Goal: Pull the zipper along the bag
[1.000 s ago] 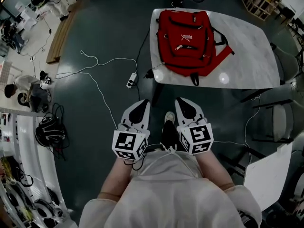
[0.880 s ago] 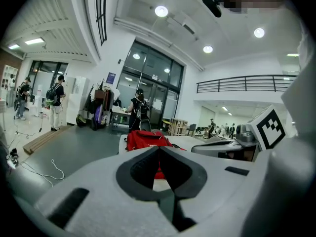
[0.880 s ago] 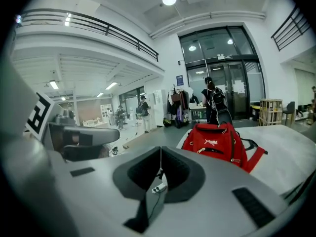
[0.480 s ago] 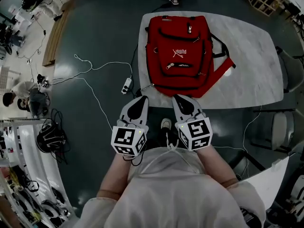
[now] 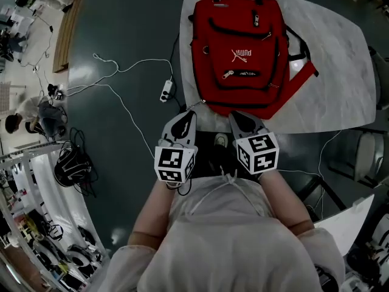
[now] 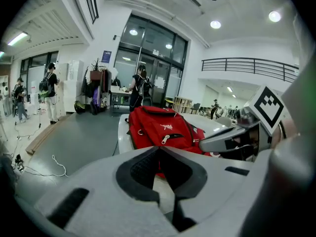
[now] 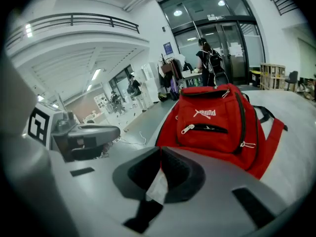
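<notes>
A red backpack (image 5: 240,50) lies flat on a white marble table (image 5: 340,72), straps trailing to the right. Its front pocket has a silver zipper pull (image 5: 227,75) at the pocket's left end, which also shows as the zipper pull (image 7: 187,129) in the right gripper view. My left gripper (image 5: 188,117) and right gripper (image 5: 236,115) sit side by side at the table's near edge, just short of the bag's bottom. Both are shut with nothing between the jaws. The left gripper (image 6: 159,150) points at the backpack (image 6: 160,130); the right gripper (image 7: 160,150) faces the backpack (image 7: 222,122).
White cables and a power strip (image 5: 166,92) lie on the dark floor left of the table. A chair (image 5: 364,157) and a white board (image 5: 346,224) stand at the right. Shelves and gear line the far left. People stand in the hall behind.
The view has moved toward the table, so the backpack looks bigger and nearer. Both grippers have come up to the table's near edge, still shut.
</notes>
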